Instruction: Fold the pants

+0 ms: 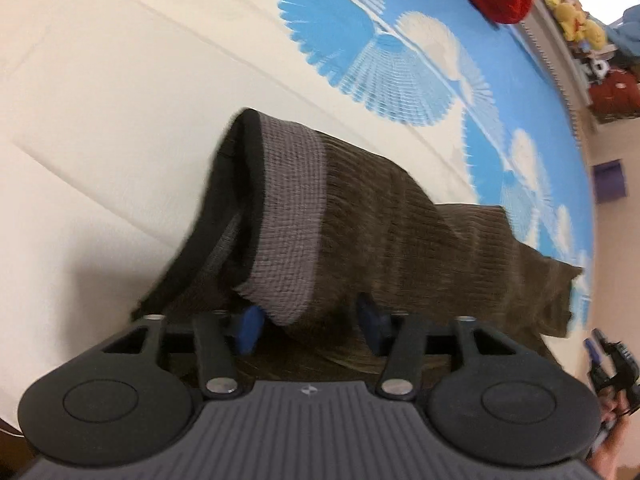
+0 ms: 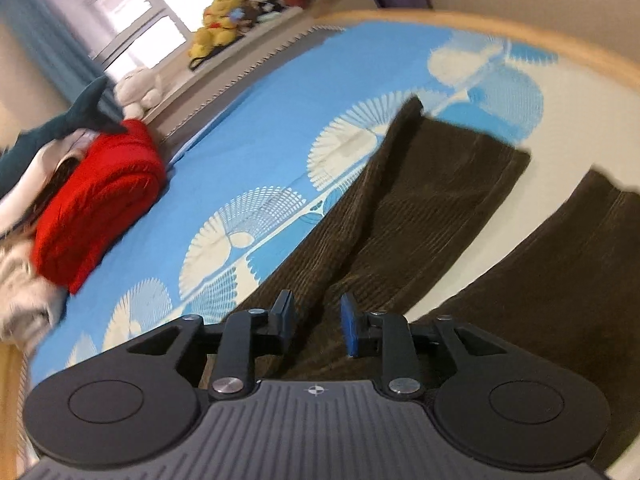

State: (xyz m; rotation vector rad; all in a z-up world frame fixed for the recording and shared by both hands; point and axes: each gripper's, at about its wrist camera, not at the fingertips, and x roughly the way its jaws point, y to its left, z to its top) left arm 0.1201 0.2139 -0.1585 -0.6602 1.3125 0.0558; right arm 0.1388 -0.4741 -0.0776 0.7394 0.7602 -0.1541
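Brown corduroy pants (image 1: 384, 216) lie on a bed (image 1: 120, 120) whose cover is cream on one side and blue with white fan shapes on the other. In the left wrist view the grey waistband (image 1: 288, 216) runs through the middle of the frame, and its lower end hangs over the left gripper (image 1: 314, 322). That gripper's jaws stand apart with the cloth lying loose between them; the blue pads do not press on it. At the lower right edge of this view, the other gripper shows small and blurred. In the right wrist view the two legs (image 2: 420, 200) stretch from the bottom centre toward the upper right, with a strip of cream cover between them. The right gripper (image 2: 316, 326) hovers over the nearer leg with its jaws parted and nothing pinched. A red folded blanket (image 2: 100, 200) sits at the left of this view, with stuffed toys (image 2: 218, 20) on a ledge at the upper left.
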